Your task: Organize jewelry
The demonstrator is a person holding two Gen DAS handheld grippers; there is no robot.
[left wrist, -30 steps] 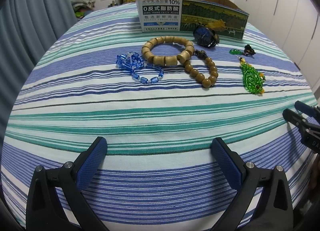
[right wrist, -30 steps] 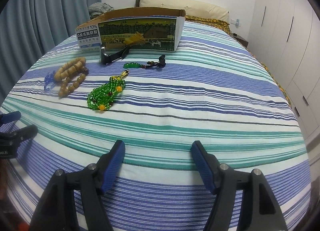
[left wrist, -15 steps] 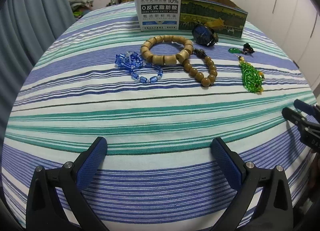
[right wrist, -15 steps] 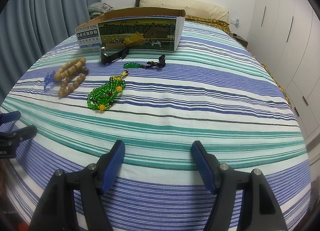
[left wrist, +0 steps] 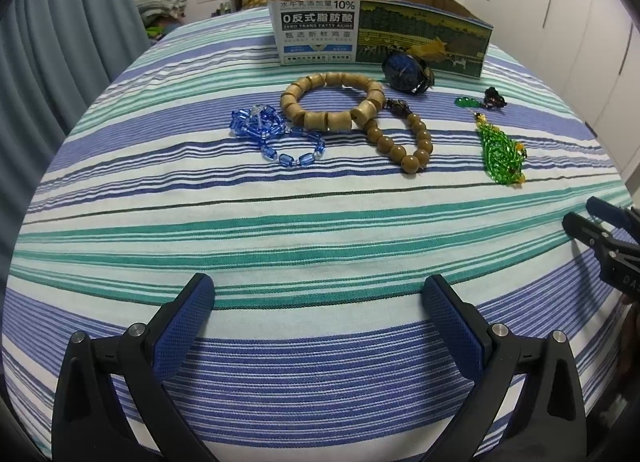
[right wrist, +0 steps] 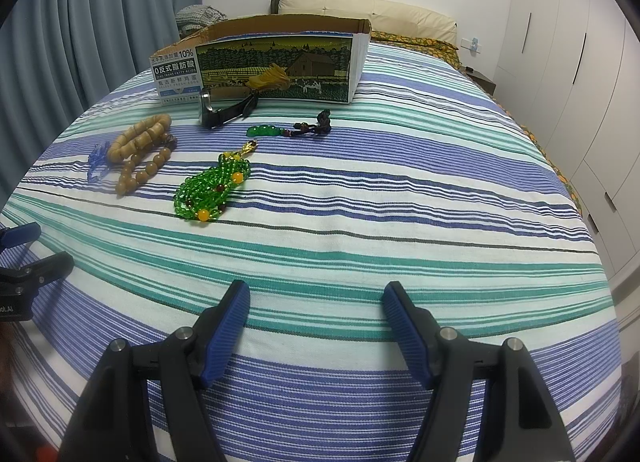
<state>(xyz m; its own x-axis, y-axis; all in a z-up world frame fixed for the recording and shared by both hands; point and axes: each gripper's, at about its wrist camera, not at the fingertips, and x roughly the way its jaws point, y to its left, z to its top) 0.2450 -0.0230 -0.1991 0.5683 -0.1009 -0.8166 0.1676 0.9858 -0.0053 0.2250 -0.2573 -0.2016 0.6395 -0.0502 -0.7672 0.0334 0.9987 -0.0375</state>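
Observation:
Jewelry lies in a row on a striped bed in front of an open cardboard box [left wrist: 380, 35] [right wrist: 276, 61]. From the left: a blue crystal bracelet [left wrist: 272, 135], a chunky wooden bracelet [left wrist: 332, 101] [right wrist: 138, 135], a round-bead wooden bracelet [left wrist: 404, 139], a dark watch [left wrist: 408, 71] [right wrist: 224, 109], a green pendant on dark cord [right wrist: 288, 129] [left wrist: 480, 101] and a green bead necklace [left wrist: 500, 151] [right wrist: 212, 189]. My left gripper [left wrist: 318, 298] is open over bare sheet, well short of the jewelry. My right gripper [right wrist: 316, 298] is open too, with nothing between its fingers.
The striped sheet [right wrist: 400, 221] covers the whole bed. Pillows [right wrist: 368, 11] lie beyond the box. Blue curtains [right wrist: 80, 21] hang on the left and white wardrobe doors [right wrist: 568, 61] stand on the right. A pile of clothes [left wrist: 162, 5] sits at the far left.

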